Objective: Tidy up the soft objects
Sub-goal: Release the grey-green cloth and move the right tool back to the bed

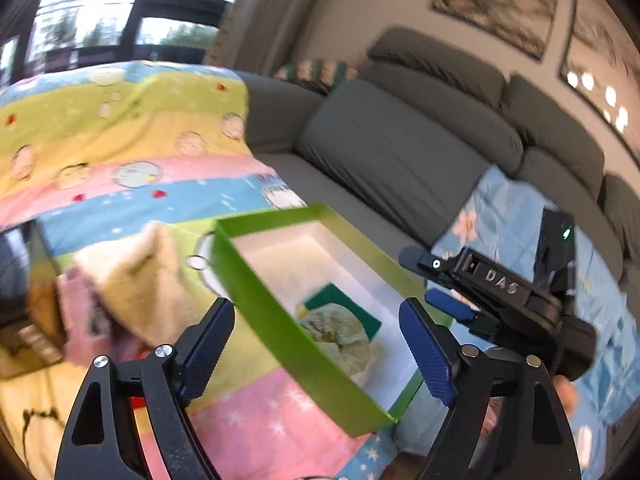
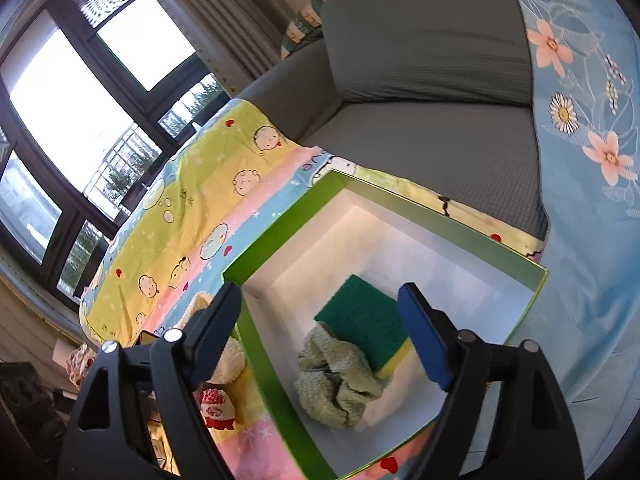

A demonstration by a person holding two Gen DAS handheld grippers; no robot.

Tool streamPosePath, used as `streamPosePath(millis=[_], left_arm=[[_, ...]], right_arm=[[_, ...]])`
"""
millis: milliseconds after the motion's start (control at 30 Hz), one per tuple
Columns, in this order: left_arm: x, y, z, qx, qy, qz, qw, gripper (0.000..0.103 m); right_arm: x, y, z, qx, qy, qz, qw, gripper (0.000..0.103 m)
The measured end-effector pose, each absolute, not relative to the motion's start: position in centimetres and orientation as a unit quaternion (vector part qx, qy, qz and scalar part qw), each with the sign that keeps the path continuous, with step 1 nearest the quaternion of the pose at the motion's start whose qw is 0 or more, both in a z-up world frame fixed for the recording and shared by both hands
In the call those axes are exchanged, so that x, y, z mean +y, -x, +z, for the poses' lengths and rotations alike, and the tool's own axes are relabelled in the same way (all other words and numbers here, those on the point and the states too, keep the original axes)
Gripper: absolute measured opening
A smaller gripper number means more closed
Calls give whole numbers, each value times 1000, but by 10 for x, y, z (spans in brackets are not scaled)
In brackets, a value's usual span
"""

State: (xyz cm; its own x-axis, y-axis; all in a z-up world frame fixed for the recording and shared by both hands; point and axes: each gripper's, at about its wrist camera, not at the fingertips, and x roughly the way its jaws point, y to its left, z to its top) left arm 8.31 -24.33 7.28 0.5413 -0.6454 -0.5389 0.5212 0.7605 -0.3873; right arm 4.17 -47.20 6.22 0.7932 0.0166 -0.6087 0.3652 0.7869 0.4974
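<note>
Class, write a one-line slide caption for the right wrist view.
Open right claw above a green box holding a green towel and sponge.

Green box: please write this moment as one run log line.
green box: holds sponge, green cloth | left claw: open, empty | right claw: open, empty, above box

You face a grey sofa (image 1: 400,160) with thick back cushions (image 1: 436,68) running along a pale wall (image 1: 344,4). Two framed pictures (image 1: 500,4) hang on that wall above the cushions. At the sofa's far end, a beige curtain (image 2: 224,32) hangs beside a large dark-framed window (image 2: 80,120); bright daylight enters through it, with trees and a railing visible outside. A striped cartoon-print blanket (image 2: 192,200) and a blue floral sheet (image 2: 584,160) cover parts of the seating
</note>
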Motion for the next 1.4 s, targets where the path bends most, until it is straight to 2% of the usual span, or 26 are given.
streamPosePath(millis=[67,133,400,667,767,833,900,967,1000,1100,1233,1400], left_arm=[[-221,-76,77,335,108,-323,879,87],[-196,-68,80,326,119,-298,889,89],[-84,-37,73,324,127,-142,927,89],[-2,-12,8,349,164,-40,922,89],[15,-12,-15,372,182,-17,910,89],[22,-10,-19,375,186,-13,908,89],[26,-7,-20,370,186,-7,910,89],[28,-6,-18,368,184,-2,911,89],[30,-3,-18,367,184,0,912,89],[39,-2,-16,365,191,2,911,89],[51,0,-12,358,201,9,912,89],[63,4,-5,352,222,-3,909,89]], right_arm=[[-464,-43,66,306,-302,-93,898,82],[-455,-44,68,307,-293,-86,901,91],[-410,-56,77,310,-256,-20,915,92],[-331,-98,54,371,-217,91,898,91],[-297,-116,35,396,-206,125,886,82],[-275,-129,24,411,-180,127,884,67],[-260,-139,14,420,-160,118,886,56],[-249,-149,0,435,-148,104,882,30],[-245,-151,-5,440,-142,102,881,5],[-243,-147,0,428,-135,114,886,6],[-245,-117,41,379,-175,175,892,6],[-221,-78,86,337,-146,200,908,6]])
